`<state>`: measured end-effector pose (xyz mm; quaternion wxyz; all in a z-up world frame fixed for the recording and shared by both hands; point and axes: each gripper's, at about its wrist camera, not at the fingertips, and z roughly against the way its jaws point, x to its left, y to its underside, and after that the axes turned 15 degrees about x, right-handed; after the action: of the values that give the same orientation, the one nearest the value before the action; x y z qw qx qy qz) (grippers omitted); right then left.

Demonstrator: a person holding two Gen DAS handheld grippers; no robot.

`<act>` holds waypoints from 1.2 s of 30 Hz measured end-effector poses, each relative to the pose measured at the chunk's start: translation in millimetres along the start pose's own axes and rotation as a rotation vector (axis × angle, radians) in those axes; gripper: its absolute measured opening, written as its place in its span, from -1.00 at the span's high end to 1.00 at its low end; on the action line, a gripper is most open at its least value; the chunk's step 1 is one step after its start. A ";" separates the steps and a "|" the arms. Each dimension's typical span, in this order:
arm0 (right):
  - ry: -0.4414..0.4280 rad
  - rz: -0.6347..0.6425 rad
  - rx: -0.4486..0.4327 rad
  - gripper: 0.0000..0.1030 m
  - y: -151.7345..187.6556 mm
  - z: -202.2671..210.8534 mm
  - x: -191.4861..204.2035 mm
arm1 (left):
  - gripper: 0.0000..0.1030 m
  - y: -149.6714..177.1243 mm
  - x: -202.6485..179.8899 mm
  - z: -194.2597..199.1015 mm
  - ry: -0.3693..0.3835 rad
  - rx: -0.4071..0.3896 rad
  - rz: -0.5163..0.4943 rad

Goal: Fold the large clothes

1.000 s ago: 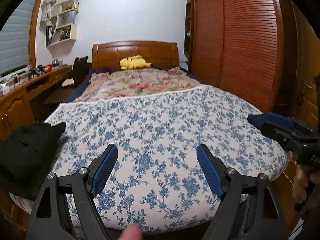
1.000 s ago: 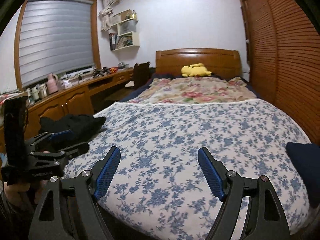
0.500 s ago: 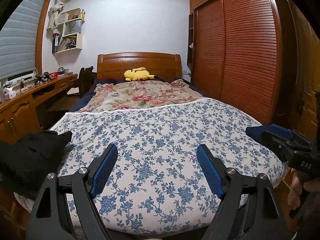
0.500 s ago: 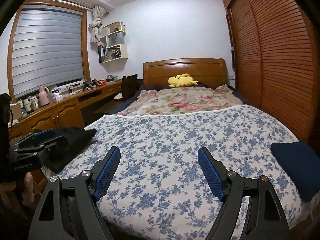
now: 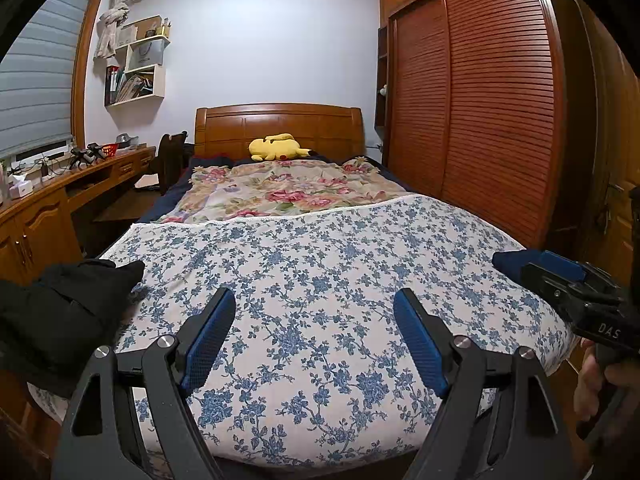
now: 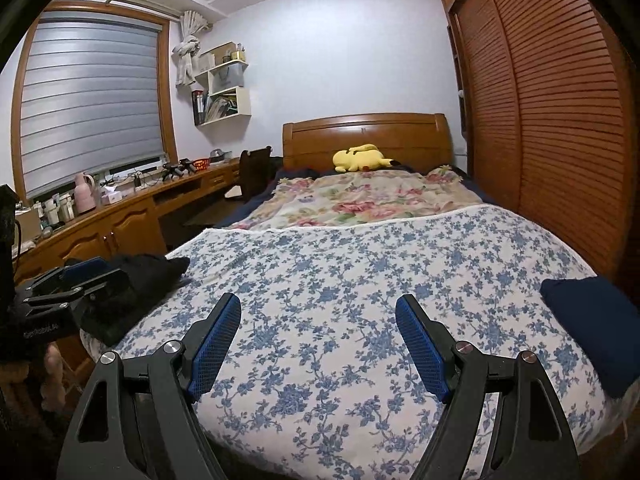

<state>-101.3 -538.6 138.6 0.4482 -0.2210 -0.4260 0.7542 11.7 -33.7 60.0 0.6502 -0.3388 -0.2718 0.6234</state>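
A crumpled black garment (image 5: 60,312) lies at the near left corner of a bed, on a blue-flowered white bedspread (image 5: 320,280). A folded navy cloth (image 6: 592,316) sits at the near right edge of the same bedspread, well apart from the black one. The left gripper (image 5: 314,332) hovers over the foot of the bed, its blue-padded jaws spread wide with nothing between them. The right gripper (image 6: 318,336) hovers beside it, jaws likewise wide apart and empty. The left wrist view shows the navy cloth only as a sliver behind the right gripper, with fingers of a hand (image 5: 592,384) on its handle. The right wrist view shows that cloth in full, and the left gripper in front of the black garment. Only the right wrist view takes in the whole window blind (image 6: 92,104) and a pink jug (image 6: 84,198) on the long wooden desk (image 6: 132,204). Both views show a yellow plush toy (image 5: 278,148) against the wooden headboard (image 5: 280,124), a rose-patterned quilt (image 5: 288,192), wall shelves (image 5: 136,68), and a slatted wardrobe (image 5: 480,120) at right.
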 end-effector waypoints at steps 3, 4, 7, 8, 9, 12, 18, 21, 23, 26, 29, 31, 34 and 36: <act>-0.003 0.000 0.002 -0.57 0.0 -0.6 -2.2 | -0.59 1.8 0.1 0.6 0.002 0.001 0.001; -0.002 0.000 0.002 -0.57 -0.7 -0.4 -2.8 | -0.59 1.7 0.1 0.6 0.002 0.001 0.001; -0.006 0.003 0.002 -0.57 -0.6 -0.2 -4.3 | -0.59 1.8 0.4 0.8 0.001 0.000 0.001; -0.007 0.004 0.002 -0.57 0.8 -0.5 -3.9 | -0.59 1.7 0.3 0.6 0.001 0.001 0.001; -0.007 0.005 0.003 -0.57 0.8 -0.5 -4.0 | -0.59 1.8 0.4 0.7 0.000 0.000 0.001; -0.009 0.006 0.003 -0.57 1.0 -0.5 -3.9 | -0.59 2.2 0.7 1.7 0.000 -0.001 0.000; -0.008 0.008 0.001 -0.57 0.8 -0.3 -5.8 | -0.59 2.1 0.3 5.2 -0.002 -0.009 0.000; -0.008 0.005 0.002 -0.57 1.2 -0.5 -7.9 | -0.59 1.6 0.0 5.4 0.001 -0.009 -0.002; -0.008 0.007 0.004 -0.57 1.4 -0.7 -8.5 | -0.59 1.9 0.0 5.2 -0.002 -0.009 0.000; -0.010 0.008 0.002 -0.57 1.9 -0.1 -9.7 | -0.59 1.2 0.8 4.1 -0.001 -0.005 0.005; -0.010 0.010 0.000 -0.57 2.2 0.6 -10.6 | -0.59 0.9 1.5 3.7 -0.001 -0.004 0.007; -0.010 0.009 -0.002 -0.57 2.2 1.2 -11.3 | -0.59 0.8 2.2 3.1 -0.002 -0.004 0.008; -0.011 0.009 -0.005 -0.57 2.2 1.8 -12.2 | -0.59 0.8 2.6 2.3 -0.001 0.000 0.010; -0.012 0.009 -0.004 -0.57 3.1 1.6 -13.3 | -0.59 0.5 2.4 1.5 -0.002 0.001 0.011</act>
<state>-97.4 -551.5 136.2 0.4417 -0.2193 -0.4291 0.7567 10.3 -31.1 60.4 0.6467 -0.3394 -0.2703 0.6273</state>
